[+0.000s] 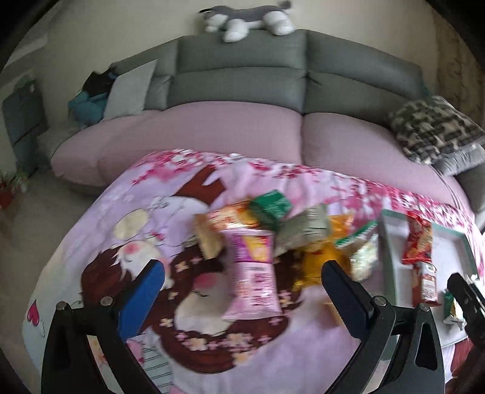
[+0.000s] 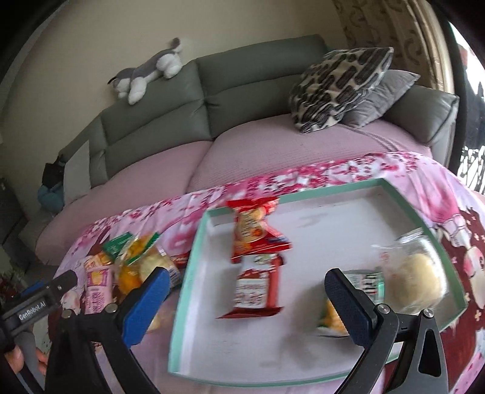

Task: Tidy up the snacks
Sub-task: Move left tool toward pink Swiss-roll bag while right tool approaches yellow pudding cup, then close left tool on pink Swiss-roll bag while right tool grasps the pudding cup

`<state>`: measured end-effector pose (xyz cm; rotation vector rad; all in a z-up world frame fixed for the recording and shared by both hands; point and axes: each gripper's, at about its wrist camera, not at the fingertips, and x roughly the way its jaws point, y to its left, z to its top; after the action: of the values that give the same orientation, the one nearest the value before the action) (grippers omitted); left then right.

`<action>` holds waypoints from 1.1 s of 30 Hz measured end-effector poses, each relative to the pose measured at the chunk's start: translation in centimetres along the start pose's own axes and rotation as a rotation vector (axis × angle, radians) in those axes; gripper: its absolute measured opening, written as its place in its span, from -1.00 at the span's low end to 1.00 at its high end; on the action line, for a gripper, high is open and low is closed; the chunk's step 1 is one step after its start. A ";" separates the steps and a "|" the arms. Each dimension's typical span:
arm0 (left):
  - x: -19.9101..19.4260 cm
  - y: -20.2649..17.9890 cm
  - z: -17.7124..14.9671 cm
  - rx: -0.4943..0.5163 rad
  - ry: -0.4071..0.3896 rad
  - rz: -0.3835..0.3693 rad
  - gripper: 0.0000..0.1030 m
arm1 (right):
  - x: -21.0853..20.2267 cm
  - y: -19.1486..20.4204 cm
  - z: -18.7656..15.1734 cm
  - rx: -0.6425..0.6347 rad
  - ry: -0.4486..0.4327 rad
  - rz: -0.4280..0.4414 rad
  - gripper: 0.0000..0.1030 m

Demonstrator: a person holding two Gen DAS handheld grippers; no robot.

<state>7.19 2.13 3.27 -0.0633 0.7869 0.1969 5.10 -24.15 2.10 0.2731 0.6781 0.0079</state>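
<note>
A heap of snack packets lies on a pink flowered cloth (image 1: 91, 248): a pink packet (image 1: 253, 272), a green one (image 1: 271, 207), a yellow one (image 1: 318, 257) and others. My left gripper (image 1: 242, 272) is open and empty, with the pink packet between its fingers' line of sight. A white tray with a mint rim (image 2: 194, 257) holds two red packets (image 2: 257, 230) (image 2: 257, 288), a round bun in clear wrap (image 2: 415, 278) and a small yellow-green packet (image 2: 332, 318). My right gripper (image 2: 245, 282) is open and empty above the tray.
A grey sofa with a pink seat cover (image 1: 212, 133) stands behind the table. A patterned cushion (image 2: 336, 88) and a grey one lie on it at the right; a plush dog (image 1: 245, 18) lies on its back. The tray also shows at the right of the left wrist view (image 1: 391, 242).
</note>
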 end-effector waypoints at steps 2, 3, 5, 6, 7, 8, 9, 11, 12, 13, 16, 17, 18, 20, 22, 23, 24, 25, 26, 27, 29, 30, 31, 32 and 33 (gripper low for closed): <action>0.2 1.3 -0.1 -0.026 0.011 0.013 0.99 | 0.4 1.1 -0.2 -0.015 0.011 0.011 1.00; 0.4 1.8 -0.2 -0.034 0.016 0.018 0.99 | 0.5 1.6 -0.3 -0.019 0.017 0.016 1.00; 0.6 2.7 -0.3 -0.042 0.026 0.030 0.99 | 0.9 2.5 -0.6 -0.026 0.029 0.029 1.00; 0.7 3.1 -0.4 -0.044 0.028 0.036 0.99 | 1.1 3.0 -0.8 -0.030 0.037 0.037 1.00; 0.7 3.6 -0.4 -0.047 0.029 0.041 0.99 | 1.4 3.6 -0.9 -0.034 0.044 0.045 1.00; 0.7 3.8 -0.4 -0.050 0.029 0.044 0.99 | 1.6 3.9 -1.1 -0.038 0.050 0.051 1.00; 0.7 4.2 -0.5 -0.057 0.029 0.047 0.99 | 1.7 4.4 -1.2 -0.041 0.056 0.058 1.00; 0.8 5.0 -0.4 -0.067 0.029 0.049 0.99 | 2.0 5.2 -1.5 -0.045 0.065 0.073 1.00; 0.8 5.2 -0.4 -0.070 0.029 0.052 0.99 | 2.1 5.6 -1.6 -0.049 0.068 0.082 1.00; 0.8 5.4 -0.4 -0.072 0.030 0.054 0.99 | 2.2 6.0 -1.8 -0.052 0.072 0.087 1.00; 0.9 6.2 -0.4 -0.079 0.032 0.057 0.99 | 2.6 7.1 -2.2 -0.054 0.084 0.103 1.00; 0.9 6.4 -0.5 -0.081 0.033 0.057 0.99 | 2.7 7.4 -2.3 -0.054 0.089 0.111 1.00; 0.9 6.6 -0.5 -0.084 0.034 0.058 0.99 | 2.9 7.8 -2.5 -0.058 0.095 0.121 1.00; 1.0 6.9 -0.5 -0.095 0.036 0.057 0.99 | 3.1 8.6 -2.7 -0.078 0.104 0.132 1.00; 1.2 7.1 -0.6 -0.103 0.037 0.054 0.99 | 3.3 9.4 -3.0 -0.096 0.112 0.149 1.00; 1.4 7.1 -0.6 -0.105 0.039 0.051 0.99 | 3.4 9.6 -3.1 -0.102 0.115 0.155 1.00; 1.6 7.1 -0.7 -0.105 0.042 0.045 0.99 | 3.6 9.9 -3.3 -0.107 0.120 0.161 1.00; 1.8 7.0 -0.7 -0.105 0.048 0.038 0.99 | 3.8 10.1 -3.5 -0.111 0.125 0.163 1.00; 2.1 6.8 -0.8 -0.102 0.055 0.031 0.99 | 3.9 10.3 -3.6 -0.113 0.128 0.162 0.99; 2.4 6.6 -0.9 -0.099 0.062 0.024 0.99 | 4.1 10.4 -3.7 -0.117 0.133 0.159 0.98; 2.8 6.4 -1.0 -0.097 0.069 0.010 0.99 | 4.5 10.7 -3.9 -0.125 0.143 0.157 0.90; 3.1 6.2 -1.1 -0.101 0.067 0.000 0.99 | 4.7 10.8 -4.1 -0.131 0.147 0.156 0.88; 3.3 6.1 -1.1 -0.111 0.061 -0.009 0.99 | 4.9 11.0 -4.2 -0.140 0.152 0.152 0.87; 3.6 6.0 -1.2 -0.118 0.067 -0.017 0.99 | 5.0 11.1 -4.3 -0.146 0.154 0.149 0.85; 4.0 5.9 -1.2 -0.124 0.077 -0.028 0.99 | 5.2 11.3 -4.4 -0.154 0.158 0.143 0.84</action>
<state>7.94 8.34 -0.34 -0.1995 0.8495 0.2175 7.35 -11.68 -1.59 0.1736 0.8089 0.2193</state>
